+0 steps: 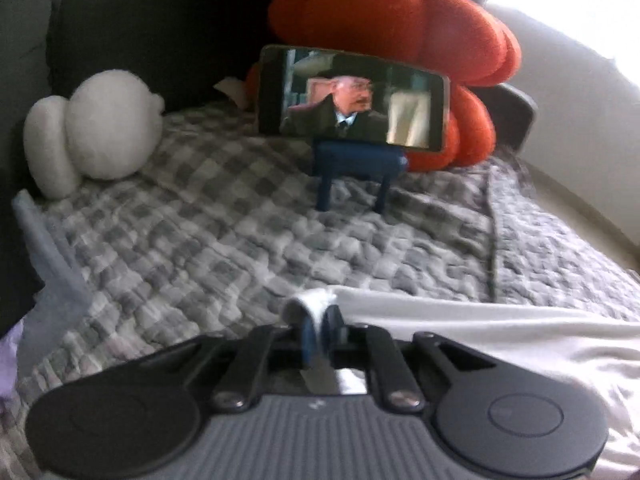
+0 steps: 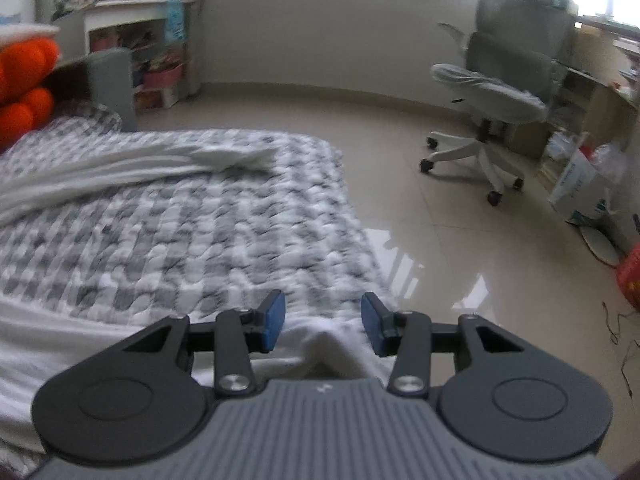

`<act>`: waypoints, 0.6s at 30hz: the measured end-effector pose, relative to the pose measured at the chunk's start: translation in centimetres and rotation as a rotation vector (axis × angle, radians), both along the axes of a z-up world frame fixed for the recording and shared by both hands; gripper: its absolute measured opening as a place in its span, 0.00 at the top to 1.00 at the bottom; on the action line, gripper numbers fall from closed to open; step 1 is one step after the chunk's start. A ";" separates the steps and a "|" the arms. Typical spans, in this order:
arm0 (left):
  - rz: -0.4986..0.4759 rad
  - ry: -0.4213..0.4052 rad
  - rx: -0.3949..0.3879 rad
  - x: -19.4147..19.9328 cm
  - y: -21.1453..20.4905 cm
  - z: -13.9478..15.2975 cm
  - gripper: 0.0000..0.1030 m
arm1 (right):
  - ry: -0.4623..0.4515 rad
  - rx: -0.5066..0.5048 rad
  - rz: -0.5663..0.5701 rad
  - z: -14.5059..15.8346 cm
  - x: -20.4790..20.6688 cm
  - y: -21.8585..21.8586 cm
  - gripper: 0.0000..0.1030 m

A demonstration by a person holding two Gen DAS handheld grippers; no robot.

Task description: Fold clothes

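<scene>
The soft white cotton garment (image 1: 500,340) lies spread and loosely bunched on the grey-and-white checked quilted bed (image 1: 240,240), folding barely begun. The left claw (image 1: 316,334) is clenched on a pinch of its edge. The right claw (image 2: 323,326) stands released, a corner between its blue pads (image 2: 274,320), ungripped.

Bedroom clutter around the checked blanket (image 1: 224,240)

A phone (image 1: 352,98) stood on a blue stand (image 1: 356,168) before an orange cushion (image 1: 400,28); a white plush toy (image 1: 100,136) lay left. An office chair (image 2: 504,92) stood on the tiled floor (image 2: 460,248) beyond.
</scene>
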State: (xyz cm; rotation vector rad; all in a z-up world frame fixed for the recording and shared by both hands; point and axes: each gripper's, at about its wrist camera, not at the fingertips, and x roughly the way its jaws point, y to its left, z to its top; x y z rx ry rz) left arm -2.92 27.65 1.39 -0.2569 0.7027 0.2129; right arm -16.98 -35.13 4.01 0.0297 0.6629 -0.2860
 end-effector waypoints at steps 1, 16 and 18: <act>-0.018 0.002 0.000 -0.4 0.1 0.4 0.70 | -0.011 0.018 -0.020 0.4 -0.7 -0.7 0.50; -0.104 0.045 -0.137 -15.2 -0.7 2.8 0.49 | -0.052 0.314 -0.040 -1.9 -5.8 -5.4 0.48; -0.130 0.049 -0.144 -16.2 -1.7 2.5 0.49 | -0.054 0.285 -0.007 -1.7 -4.5 -4.9 0.51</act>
